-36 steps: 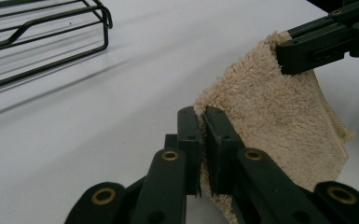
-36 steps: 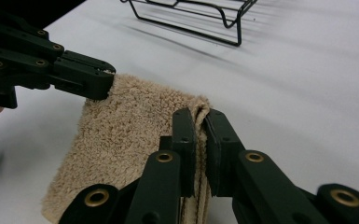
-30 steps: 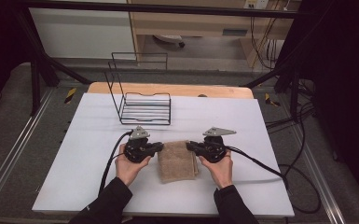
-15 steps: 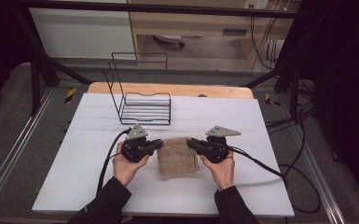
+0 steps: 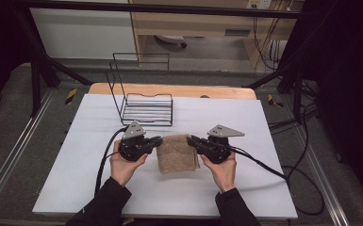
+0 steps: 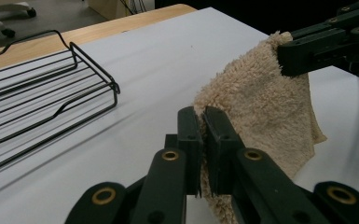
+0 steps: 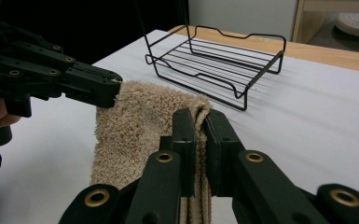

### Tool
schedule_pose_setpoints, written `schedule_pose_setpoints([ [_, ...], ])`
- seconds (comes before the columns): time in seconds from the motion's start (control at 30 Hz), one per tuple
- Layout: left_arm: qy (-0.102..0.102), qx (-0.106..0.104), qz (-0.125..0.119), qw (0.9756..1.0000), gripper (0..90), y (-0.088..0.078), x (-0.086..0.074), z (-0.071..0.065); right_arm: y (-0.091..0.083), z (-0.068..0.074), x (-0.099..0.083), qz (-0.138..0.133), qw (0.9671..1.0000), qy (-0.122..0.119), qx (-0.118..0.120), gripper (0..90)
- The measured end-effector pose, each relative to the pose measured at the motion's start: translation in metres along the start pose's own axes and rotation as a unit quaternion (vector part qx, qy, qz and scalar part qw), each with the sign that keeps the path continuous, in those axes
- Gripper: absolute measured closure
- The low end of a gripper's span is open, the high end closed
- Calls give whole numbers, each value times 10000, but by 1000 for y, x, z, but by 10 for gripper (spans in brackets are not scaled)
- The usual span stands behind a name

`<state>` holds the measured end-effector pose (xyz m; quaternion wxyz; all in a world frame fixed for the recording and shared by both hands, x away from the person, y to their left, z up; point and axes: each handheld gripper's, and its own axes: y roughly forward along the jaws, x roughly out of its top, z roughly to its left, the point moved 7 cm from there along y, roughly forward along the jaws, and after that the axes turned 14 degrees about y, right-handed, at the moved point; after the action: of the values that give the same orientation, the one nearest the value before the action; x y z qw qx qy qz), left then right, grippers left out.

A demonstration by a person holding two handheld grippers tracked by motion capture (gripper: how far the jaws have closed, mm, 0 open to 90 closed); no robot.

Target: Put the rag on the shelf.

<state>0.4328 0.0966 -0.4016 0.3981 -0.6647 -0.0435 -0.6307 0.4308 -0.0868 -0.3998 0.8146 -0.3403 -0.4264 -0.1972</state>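
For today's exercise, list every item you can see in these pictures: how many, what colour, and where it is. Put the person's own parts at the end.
towel: one, beige, folded, held up by its two far corners between the claws, lower edge at the table
wire rack: one, black, far left part of the white surface, apart from the towel
table: one, white top with a wooden strip along the far edge
cables: several, black, on the floor right of the table
left claw: one, black, jaws shut on the towel's left corner
right claw: one, black, jaws shut on the towel's right corner
hands: two, dark sleeves, at the near edge, one on each claw
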Motion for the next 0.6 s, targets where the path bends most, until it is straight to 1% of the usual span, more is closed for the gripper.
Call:
schedule_pose_setpoints([
  [0.07, -1, 2, -24, 10000, 852, -2, 1, 1, 0, 3, 3, -62, 10000, -42, 12, 836],
  [0.33, 47, 76, -176, 9998, 852, -14, 10, 7, 0, 10, 11, -215, 9997, -88, 52, 837],
  [0.37, 50, 80, -203, 9997, 853, -15, 11, 8, 0, 13, 14, -268, 9996, -113, 65, 837],
  [0.6, 109, 152, -280, 9994, 852, -24, 17, 18, 4, 20, 23, -424, 9990, -105, 116, 836],
])
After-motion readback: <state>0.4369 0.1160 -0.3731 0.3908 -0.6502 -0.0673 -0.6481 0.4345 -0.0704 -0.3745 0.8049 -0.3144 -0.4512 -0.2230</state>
